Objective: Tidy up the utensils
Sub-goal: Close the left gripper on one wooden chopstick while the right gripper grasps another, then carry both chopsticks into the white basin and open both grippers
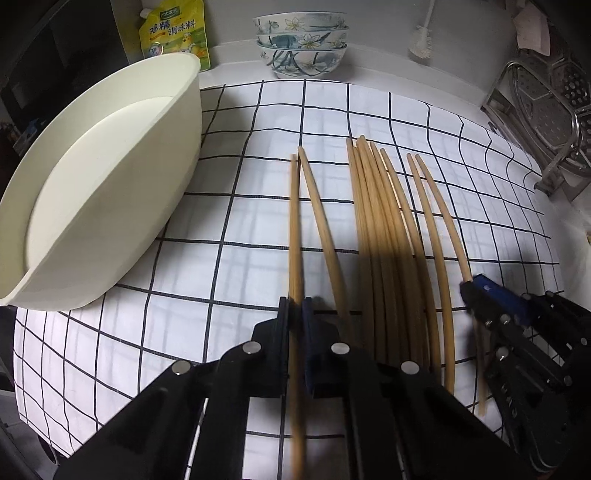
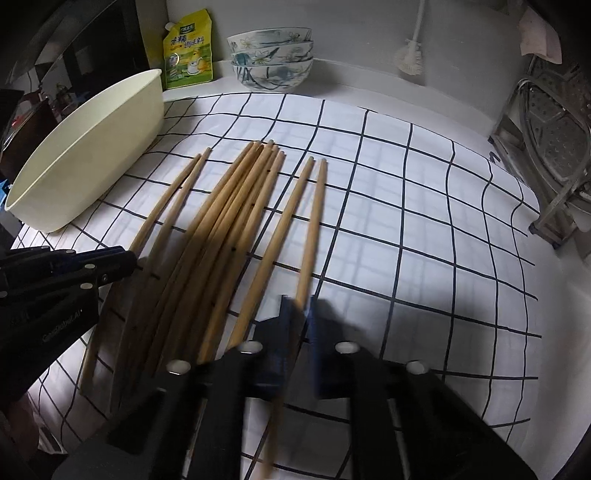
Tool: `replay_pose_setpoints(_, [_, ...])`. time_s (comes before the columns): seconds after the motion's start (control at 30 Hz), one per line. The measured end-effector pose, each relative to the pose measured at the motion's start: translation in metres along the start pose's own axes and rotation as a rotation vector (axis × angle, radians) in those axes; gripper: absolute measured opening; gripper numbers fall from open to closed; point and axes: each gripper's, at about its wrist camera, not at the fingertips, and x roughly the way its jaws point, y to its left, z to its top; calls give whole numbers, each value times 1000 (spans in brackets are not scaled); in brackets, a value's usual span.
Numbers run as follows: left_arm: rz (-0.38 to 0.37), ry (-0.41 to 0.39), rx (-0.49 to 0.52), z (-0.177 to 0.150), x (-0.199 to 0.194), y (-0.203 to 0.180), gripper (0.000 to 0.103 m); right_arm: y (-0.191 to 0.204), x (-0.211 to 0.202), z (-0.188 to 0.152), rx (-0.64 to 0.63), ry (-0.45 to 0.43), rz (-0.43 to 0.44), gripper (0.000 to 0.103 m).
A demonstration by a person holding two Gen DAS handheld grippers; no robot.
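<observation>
Wooden chopsticks (image 1: 384,236) lie fanned on the checked cloth (image 1: 258,122) over the worktop. Left hand-held gripper (image 1: 295,306) pinches the leftmost stick (image 1: 294,229); right hand-held gripper (image 2: 297,302) pinches the rightmost stick (image 2: 312,229). Such narrow grips near one end could let either stick pivot, slip, and scatter the others.

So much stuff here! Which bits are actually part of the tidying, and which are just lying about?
Part of the job:
- bamboo chopsticks
- left hand-held gripper, shut on one chopstick
- right hand-held gripper, shut on another

Just lying about:
- cream basin
- stacked floral bowls
- seasoning pouch
- checked cloth
</observation>
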Motion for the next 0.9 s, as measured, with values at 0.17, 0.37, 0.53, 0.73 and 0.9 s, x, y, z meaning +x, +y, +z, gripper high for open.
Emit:
replay_pose_setpoints(0.17, [-62, 28, -12, 1, -1, 5, 7, -9, -3, 3, 58, 12, 38, 6])
replay_pose_setpoints(0.37, [-101, 8, 9, 10, -24, 8, 7, -15, -31, 16, 136, -26, 70, 6])
replay_pose_setpoints(0.53, [-145, -56, -3, 32, -61, 23, 7, -3, -60, 42, 147, -82, 92, 6])
replay_pose_setpoints(0.73, [-141, -152, -52, 64, -106, 72, 7, 42, -82, 93, 96, -156, 150, 6])
replay_pose_setpoints(0.9, [-75, -203, -100, 83, -119, 133, 7, 98, -74, 135, 52, -167, 232, 6])
